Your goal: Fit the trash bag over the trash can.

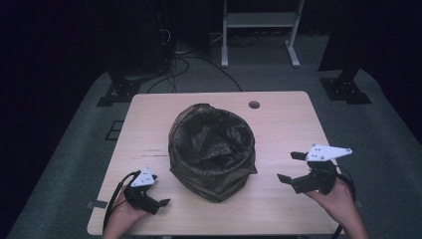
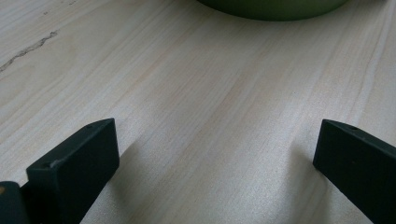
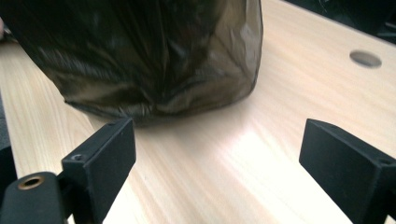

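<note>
A round bin lined with a dark, crinkled plastic bag (image 1: 213, 149) stands in the middle of the light wooden table (image 1: 283, 124). The bag's edge drapes down over the bin's outside. My left gripper (image 1: 154, 200) rests low near the table's front left, open, with bare wood between its jaws (image 2: 217, 135); the bin's green base (image 2: 275, 9) sits just ahead of it. My right gripper (image 1: 291, 167) hovers to the right of the bin, open and pointed at the bag's side (image 3: 154, 56), a short gap away (image 3: 217, 135).
A round cable hole (image 1: 254, 104) sits in the table behind the bin, and shows again as the hole (image 3: 365, 58). A dark scratch (image 2: 28, 49) marks the wood. Beyond the table stand a white frame (image 1: 259, 30), black stands and floor cables.
</note>
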`<state>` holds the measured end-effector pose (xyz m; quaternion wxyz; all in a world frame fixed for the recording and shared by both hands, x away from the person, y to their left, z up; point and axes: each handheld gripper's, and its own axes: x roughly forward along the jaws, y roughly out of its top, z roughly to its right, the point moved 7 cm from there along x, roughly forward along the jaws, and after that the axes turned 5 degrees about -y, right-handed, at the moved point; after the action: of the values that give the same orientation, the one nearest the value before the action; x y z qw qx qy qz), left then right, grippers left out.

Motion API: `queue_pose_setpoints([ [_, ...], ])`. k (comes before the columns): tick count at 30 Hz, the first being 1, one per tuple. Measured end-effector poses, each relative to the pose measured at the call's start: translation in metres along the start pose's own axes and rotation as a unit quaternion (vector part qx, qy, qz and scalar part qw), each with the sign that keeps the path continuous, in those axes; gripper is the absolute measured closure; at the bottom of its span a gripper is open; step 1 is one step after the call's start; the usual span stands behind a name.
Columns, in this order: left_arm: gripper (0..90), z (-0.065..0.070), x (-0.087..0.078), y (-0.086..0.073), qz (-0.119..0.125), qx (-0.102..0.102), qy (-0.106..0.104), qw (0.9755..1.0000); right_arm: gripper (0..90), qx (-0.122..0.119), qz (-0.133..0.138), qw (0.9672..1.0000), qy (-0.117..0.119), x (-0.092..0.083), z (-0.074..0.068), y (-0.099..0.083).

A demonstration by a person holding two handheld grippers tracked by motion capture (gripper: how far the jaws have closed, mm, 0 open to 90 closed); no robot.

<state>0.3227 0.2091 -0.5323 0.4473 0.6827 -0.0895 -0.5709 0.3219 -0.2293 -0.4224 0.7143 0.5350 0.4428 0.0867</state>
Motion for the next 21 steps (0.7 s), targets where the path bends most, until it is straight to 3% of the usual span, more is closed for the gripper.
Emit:
queue_pose_setpoints([
  [9,0.0,0.0,0.0,0.0,0.0,0.0,0.0,1.0,9.1,0.027,-0.008,0.9993,-0.025,0.011,0.003,-0.042],
  [13,0.0,0.0,0.0,0.0,0.0,0.0,0.0,1.0,9.1,0.048,-0.033,0.9976,-0.038,0.019,0.01,-0.069],
  [21,0.0,0.0,0.0,0.0,0.0,0.0,0.0,1.0,9.1,0.052,-0.074,0.9937,-0.066,0.033,0.016,-0.104],
])
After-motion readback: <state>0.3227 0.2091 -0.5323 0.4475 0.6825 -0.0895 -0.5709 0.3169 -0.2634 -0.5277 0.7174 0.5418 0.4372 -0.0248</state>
